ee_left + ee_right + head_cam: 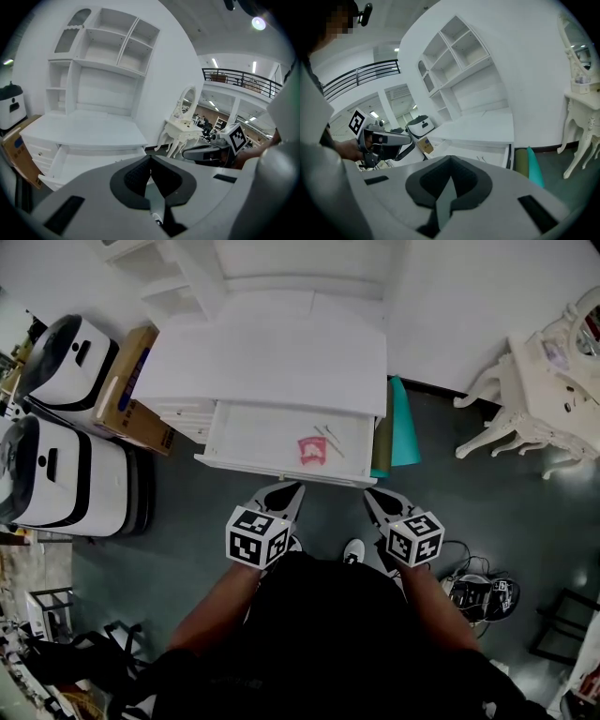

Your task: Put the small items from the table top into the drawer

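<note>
The white desk's drawer (pixel 253 432) stands pulled out below the bare table top (pixel 272 357). Inside it lie a small red-pink item (pixel 312 450) and a couple of thin sticks (pixel 330 438). My left gripper (pixel 287 491) hangs just in front of the drawer's front edge, shut with nothing in it. My right gripper (pixel 375 501) is beside it at the drawer's right corner, also shut and empty. In the left gripper view the pads (pixel 140 176) meet at the tip, with the drawer (pixel 89 164) beyond. The right gripper view shows the same drawer (pixel 487 157) ahead.
Two white rounded cases (pixel 66 474) and a cardboard box (pixel 131 395) stand left of the desk. A teal roll (pixel 405 423) leans at its right side. A white dressing table (pixel 544 399) is far right. Cables (pixel 478 592) lie on the dark floor.
</note>
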A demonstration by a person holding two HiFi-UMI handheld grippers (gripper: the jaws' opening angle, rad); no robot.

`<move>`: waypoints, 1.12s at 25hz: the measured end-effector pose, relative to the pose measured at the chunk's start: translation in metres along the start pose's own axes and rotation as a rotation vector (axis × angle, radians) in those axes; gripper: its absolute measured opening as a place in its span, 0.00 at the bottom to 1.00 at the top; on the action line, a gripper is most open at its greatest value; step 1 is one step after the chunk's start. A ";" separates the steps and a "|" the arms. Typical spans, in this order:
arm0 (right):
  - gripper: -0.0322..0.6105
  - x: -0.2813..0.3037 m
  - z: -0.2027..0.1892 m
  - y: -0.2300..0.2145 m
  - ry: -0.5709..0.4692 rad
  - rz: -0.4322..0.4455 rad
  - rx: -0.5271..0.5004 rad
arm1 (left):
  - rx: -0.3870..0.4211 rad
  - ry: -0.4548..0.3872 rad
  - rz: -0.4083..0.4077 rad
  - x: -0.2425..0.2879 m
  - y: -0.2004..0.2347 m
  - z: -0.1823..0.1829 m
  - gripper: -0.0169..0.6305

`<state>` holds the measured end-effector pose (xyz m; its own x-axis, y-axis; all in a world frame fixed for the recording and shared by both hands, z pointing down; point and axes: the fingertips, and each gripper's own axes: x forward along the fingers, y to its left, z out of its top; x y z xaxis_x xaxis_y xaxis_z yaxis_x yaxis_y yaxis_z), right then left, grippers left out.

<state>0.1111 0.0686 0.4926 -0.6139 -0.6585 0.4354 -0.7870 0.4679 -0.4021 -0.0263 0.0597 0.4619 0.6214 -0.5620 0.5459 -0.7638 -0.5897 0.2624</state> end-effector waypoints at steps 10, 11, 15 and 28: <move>0.09 0.012 0.000 0.008 -0.005 -0.037 0.013 | 0.012 0.011 -0.027 -0.004 0.014 -0.001 0.04; 0.09 0.012 0.000 0.008 -0.007 -0.040 0.015 | 0.014 0.013 -0.027 -0.004 0.015 -0.001 0.04; 0.09 0.010 0.001 0.009 -0.013 -0.046 0.014 | 0.018 0.012 -0.028 -0.004 0.017 0.000 0.04; 0.09 0.006 0.000 0.014 -0.011 -0.048 -0.018 | 0.020 0.012 -0.032 -0.008 0.011 -0.005 0.04</move>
<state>0.0967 0.0711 0.4900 -0.5744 -0.6869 0.4451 -0.8168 0.4459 -0.3660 -0.0405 0.0599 0.4645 0.6430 -0.5357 0.5473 -0.7399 -0.6189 0.2637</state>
